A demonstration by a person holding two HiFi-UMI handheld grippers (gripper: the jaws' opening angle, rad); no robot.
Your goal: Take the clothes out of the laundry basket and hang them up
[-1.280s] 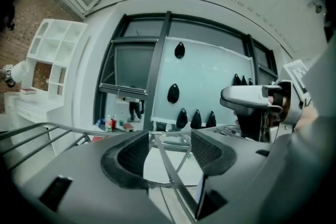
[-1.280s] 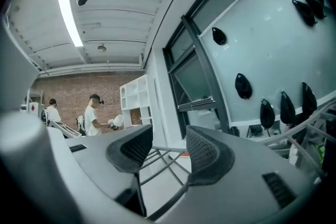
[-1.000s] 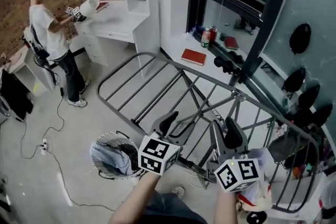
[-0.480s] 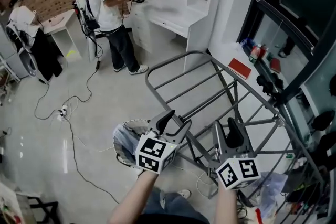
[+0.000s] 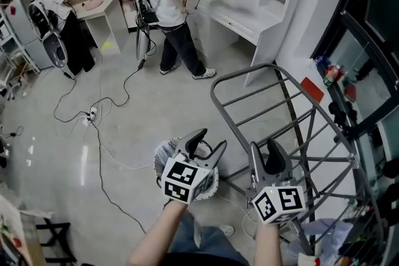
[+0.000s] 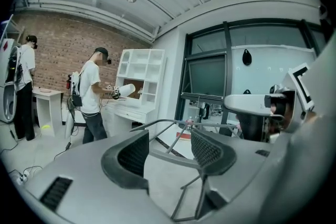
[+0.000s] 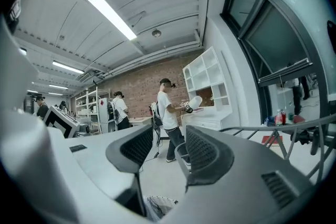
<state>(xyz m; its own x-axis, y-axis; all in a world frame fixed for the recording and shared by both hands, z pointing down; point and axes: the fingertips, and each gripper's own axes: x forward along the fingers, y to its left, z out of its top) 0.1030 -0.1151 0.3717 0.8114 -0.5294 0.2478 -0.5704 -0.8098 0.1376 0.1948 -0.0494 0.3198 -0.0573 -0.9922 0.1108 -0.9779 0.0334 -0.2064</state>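
Two hand-held grippers, both empty, so nothing's been picked yet.

Head view: the left hand-held gripper (image 5: 209,141) hangs right over the round white mesh laundry basket (image 5: 157,162) on the floor. Its marker cube covers most of the basket, with a bit of bluish-grey clothing (image 5: 167,147) peeking out at the rim. The right hand-held gripper (image 5: 265,149) sits beside it, over the foot of the grey metal folding drying rack (image 5: 244,67), which spreads away to the right.

Left gripper view: jaws apart, nothing between them, just rack bars beyond.

Right gripper view: jaws apart too, and the basket shows low down, left of them.

My read: the basket's round with its mouth up, so it's a straight reach down, and the left hand is clearly nearer.
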